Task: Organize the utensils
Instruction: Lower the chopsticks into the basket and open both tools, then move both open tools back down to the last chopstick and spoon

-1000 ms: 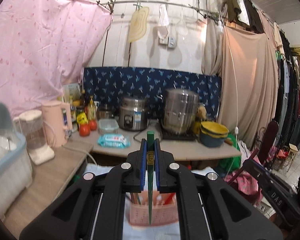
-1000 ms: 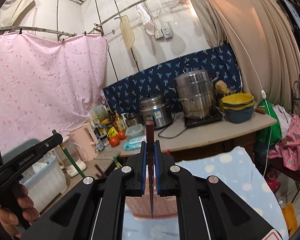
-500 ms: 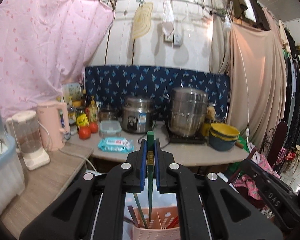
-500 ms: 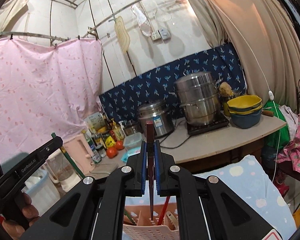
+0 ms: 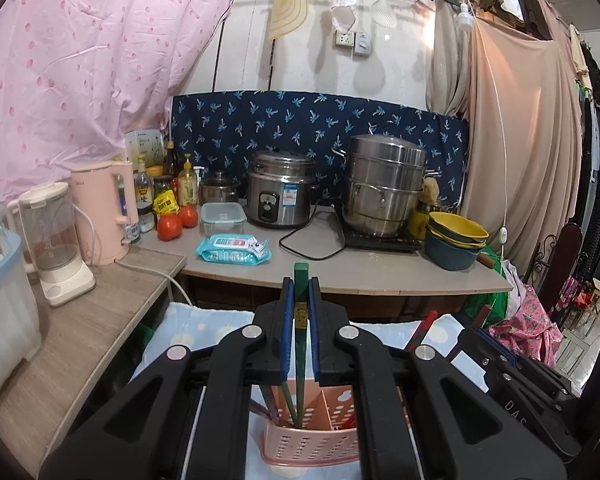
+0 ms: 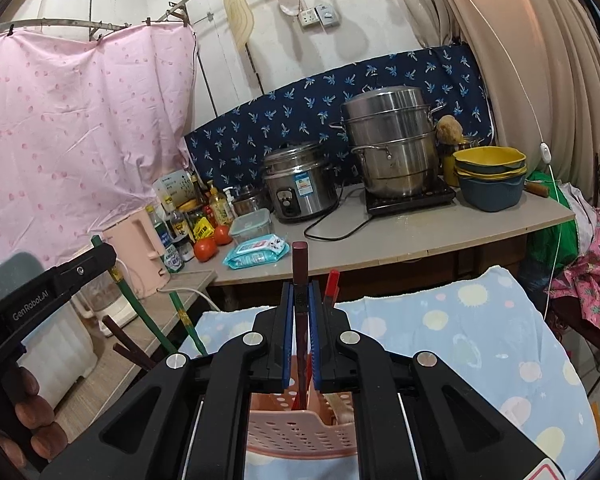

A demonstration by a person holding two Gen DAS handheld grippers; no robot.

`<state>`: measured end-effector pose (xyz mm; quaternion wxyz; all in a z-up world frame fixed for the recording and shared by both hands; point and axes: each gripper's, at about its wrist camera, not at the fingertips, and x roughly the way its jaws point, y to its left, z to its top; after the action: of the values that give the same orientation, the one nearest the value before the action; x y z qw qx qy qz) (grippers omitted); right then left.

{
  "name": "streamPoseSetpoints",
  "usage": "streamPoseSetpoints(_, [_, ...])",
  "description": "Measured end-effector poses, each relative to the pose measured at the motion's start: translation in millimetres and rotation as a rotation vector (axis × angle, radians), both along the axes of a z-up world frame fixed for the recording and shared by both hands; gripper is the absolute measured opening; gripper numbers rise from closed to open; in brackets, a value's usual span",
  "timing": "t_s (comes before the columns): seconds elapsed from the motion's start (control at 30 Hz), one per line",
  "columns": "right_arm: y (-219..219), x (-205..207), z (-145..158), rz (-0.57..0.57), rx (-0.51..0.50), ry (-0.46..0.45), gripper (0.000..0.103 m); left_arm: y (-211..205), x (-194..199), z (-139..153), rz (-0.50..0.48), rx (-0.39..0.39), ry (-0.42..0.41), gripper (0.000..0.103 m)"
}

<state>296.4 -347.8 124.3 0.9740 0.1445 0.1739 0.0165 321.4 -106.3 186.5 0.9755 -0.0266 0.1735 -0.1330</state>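
Both views are bright and evenly lit, the light soft and coming from above. A small bulb (image 5: 465, 23) hangs near the top right of the left wrist view, by the beige curtain (image 5: 516, 128). The things hung on the white wall (image 5: 324, 64) cast soft grey shadows beside them. The steel steamer pot (image 6: 392, 140) shows mild glare on its lid. Fisheye distortion bends the curtain rail (image 6: 80, 26) and the counter edge (image 5: 340, 280) (strongest toward the rim), and all 4 corners go black. Focus is sharp across the middle; the far edges look slightly soft.
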Motion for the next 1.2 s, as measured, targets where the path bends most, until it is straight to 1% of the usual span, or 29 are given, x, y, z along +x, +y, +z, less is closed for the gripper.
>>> streamPoseSetpoints(0.07, [0.0,-0.9,-1.8,-0.002,-0.002,0.005,0.008,0.4,0.3,-1.1,0.003,0.005,0.005,0.008])
streamPoseSetpoints(0.1, [-0.6,-2.7,-2.4,-0.008,-0.003,-0.001,0.011,1.1,-0.8,-1.6,0.013,0.009,0.002,0.008])
streamPoseSetpoints(0.13, [-0.6,-3.9,-1.9,-0.014,-0.007,-0.002,0.016,1.9,-1.4,-1.8,0.017,0.012,0.001,0.009])
streamPoseSetpoints(0.17, [-1.5,-5.6,-1.5,-0.017,-0.008,-0.005,0.025,2.4,-1.9,-2.0,0.019,0.011,0.002,0.012])
streamPoseSetpoints(0.2, [-1.5,-6.2,-0.9,-0.018,-0.006,-0.009,0.027,3.7,-2.5,-2.3,0.025,0.010,0.006,0.018])
streamPoseSetpoints(0.3, [-2.6,-10.8,-0.1,-0.022,-0.004,-0.012,0.027,6.1,-5.9,-3.1,0.040,0.010,0.008,0.027])
streamPoseSetpoints(0.67, [5.6,-36.8,3.1,-0.005,-0.017,-0.017,0.027,12.6,-28.6,-5.4,0.049,0.017,0.028,0.028])
streamPoseSetpoints(0.9, [12.8,-61.7,-2.2,0.008,-0.022,-0.008,0.027,19.7,-46.8,-9.5,0.052,0.020,0.049,0.028])
streamPoseSetpoints(1.07, [22.5,-82.1,-13.0,0.030,-0.029,0.019,0.027,24.4,-64.4,-22.8,0.051,0.041,0.076,0.028])
streamPoseSetpoints(1.2, [32.4,-104.2,-27.3,0.045,-0.057,0.049,0.027,32.8,-80.7,-44.7,0.054,0.053,0.123,0.028])
